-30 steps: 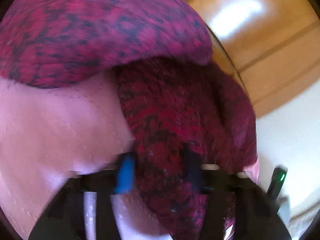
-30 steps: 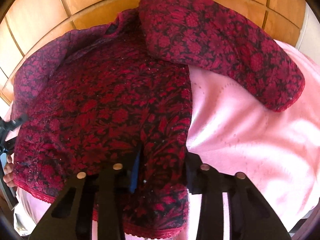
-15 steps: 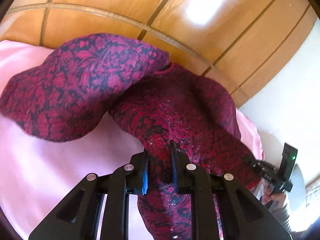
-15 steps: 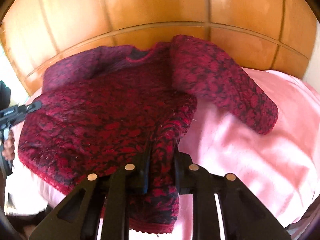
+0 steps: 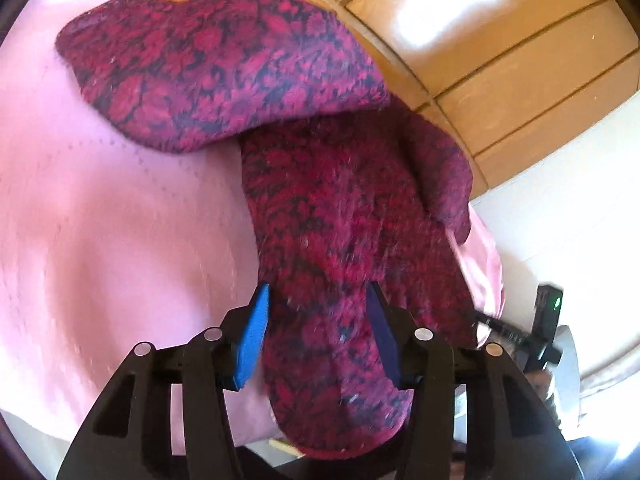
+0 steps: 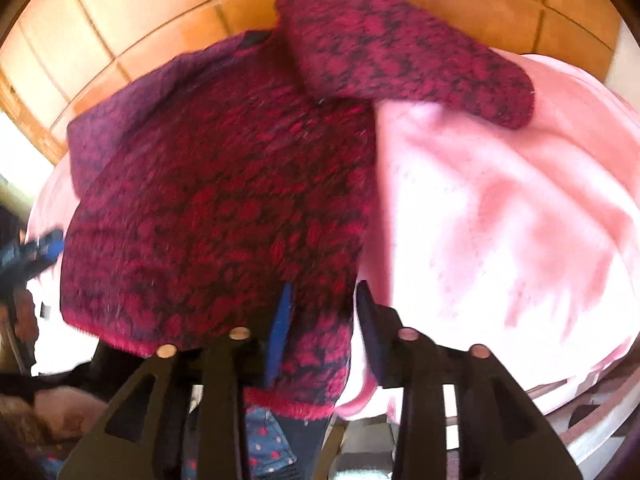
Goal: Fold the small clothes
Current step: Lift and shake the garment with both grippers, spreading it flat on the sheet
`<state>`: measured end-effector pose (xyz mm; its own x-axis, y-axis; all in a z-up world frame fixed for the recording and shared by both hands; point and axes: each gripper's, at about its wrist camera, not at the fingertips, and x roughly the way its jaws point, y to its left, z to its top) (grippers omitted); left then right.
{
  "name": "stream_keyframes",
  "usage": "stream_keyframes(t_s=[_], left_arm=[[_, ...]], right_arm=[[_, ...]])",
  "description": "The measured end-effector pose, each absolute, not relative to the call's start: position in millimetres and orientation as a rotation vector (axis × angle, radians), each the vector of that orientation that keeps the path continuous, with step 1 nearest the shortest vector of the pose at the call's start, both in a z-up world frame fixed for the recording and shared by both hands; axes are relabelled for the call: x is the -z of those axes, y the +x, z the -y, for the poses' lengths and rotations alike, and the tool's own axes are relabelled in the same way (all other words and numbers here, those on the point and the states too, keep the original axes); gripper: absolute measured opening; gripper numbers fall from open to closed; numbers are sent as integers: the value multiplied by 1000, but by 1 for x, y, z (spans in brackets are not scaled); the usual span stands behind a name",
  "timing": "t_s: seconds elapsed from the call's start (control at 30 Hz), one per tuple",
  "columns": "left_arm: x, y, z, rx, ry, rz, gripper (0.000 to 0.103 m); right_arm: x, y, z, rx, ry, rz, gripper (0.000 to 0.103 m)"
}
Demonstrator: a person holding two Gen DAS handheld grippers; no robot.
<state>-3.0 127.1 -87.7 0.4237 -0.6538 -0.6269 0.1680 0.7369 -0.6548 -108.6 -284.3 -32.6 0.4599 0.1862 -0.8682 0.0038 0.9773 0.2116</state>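
A small red-and-black patterned knit sweater (image 6: 224,200) lies on a pink cloth (image 6: 500,220), one sleeve (image 6: 400,56) folded across toward the right. In the left wrist view the sweater's body (image 5: 344,248) runs away from me, with the sleeve (image 5: 224,76) stretched to the left. My left gripper (image 5: 318,324) is open, its blue pads either side of the sweater's hem edge. My right gripper (image 6: 324,320) is open, straddling the hem corner near the cloth's front edge. Both views are motion-blurred.
Wooden panelling (image 6: 132,28) stands behind the pink-covered surface. The other gripper shows at the far right in the left wrist view (image 5: 536,336) and at the far left in the right wrist view (image 6: 32,252). Dotted blue fabric (image 6: 264,440) lies below the front edge.
Half a second ago both grippers were shut on the sweater's hem and held it lifted. Now both have opened and the sweater lies down on the cloth.
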Motion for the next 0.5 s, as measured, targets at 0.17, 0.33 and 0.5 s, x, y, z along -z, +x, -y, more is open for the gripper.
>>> stream_keyframes(t_s=[0.17,0.33,0.5], left_arm=[[101,-6,-118,613,-670,-989,59],[88,-1,-119,602,-654,-990,11],[34,-3,-123,573,-481,-928,7]], right_arm=[[33,-86,269,-125,148,-1076,62],[50,-78,245,-99,124,-1106,31],[37,-80,237,-154,82,-1076,19]])
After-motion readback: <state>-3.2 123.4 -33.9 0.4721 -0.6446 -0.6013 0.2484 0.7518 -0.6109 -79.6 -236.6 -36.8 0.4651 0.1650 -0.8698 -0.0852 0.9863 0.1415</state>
